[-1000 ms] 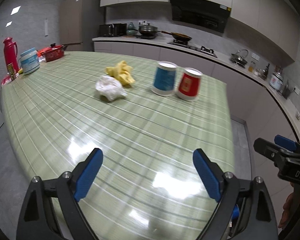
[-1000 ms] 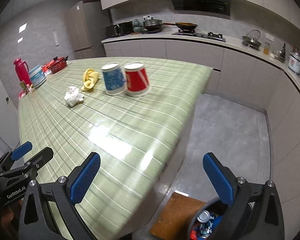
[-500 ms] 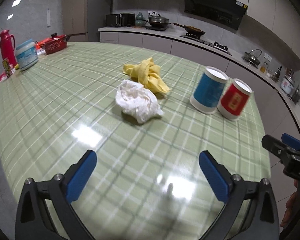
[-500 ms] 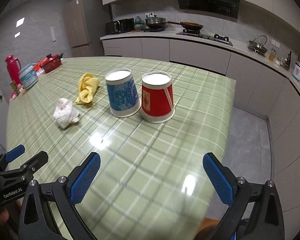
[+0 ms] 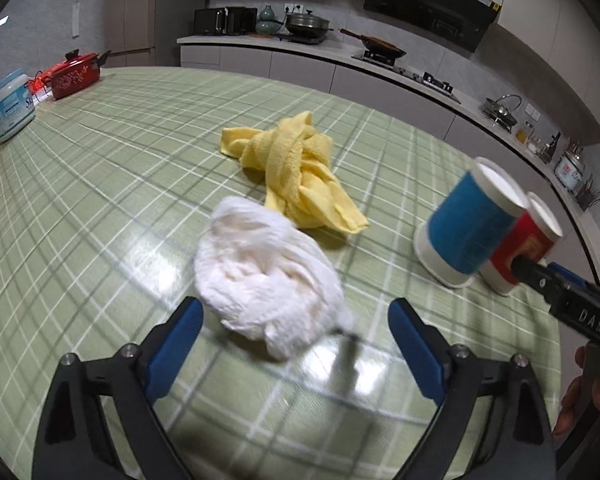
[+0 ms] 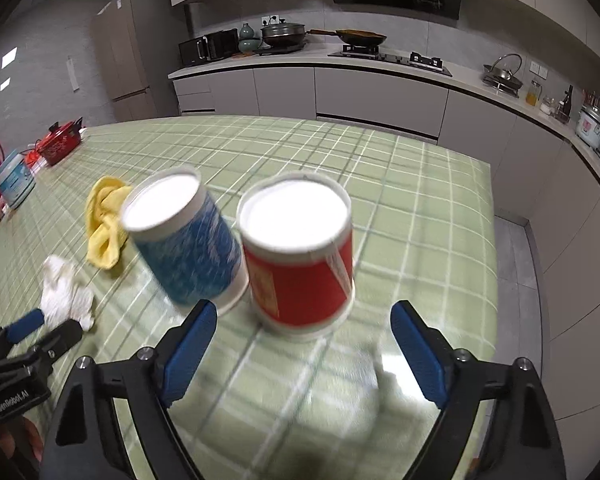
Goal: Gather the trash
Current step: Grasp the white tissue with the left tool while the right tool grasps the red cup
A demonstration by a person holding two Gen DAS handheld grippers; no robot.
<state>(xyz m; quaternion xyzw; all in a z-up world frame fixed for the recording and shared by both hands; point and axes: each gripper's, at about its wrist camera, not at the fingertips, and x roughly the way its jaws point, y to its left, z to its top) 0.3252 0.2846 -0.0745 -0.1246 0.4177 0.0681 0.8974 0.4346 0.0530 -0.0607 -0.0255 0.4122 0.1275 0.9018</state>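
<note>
1. Left wrist view: the left gripper (image 5: 294,326) is wide but its jaws are closing, holding nothing; the white paper wad (image 5: 266,280) lies between its tips at 12 o'clock on the green checked table (image 5: 100,184). The yellow cloth (image 5: 296,172) touches the wad's far side.
2. Right wrist view: the right gripper (image 6: 304,332) is wide, jaws closing, gripping nothing; the upturned red cup (image 6: 300,252) stands at 12 o'clock, and the blue cup (image 6: 188,236) beside it at 11.

"DAS" reads on the right gripper (image 5: 580,300); "GenRobot.AI" reads on the left gripper (image 6: 32,336).
</note>
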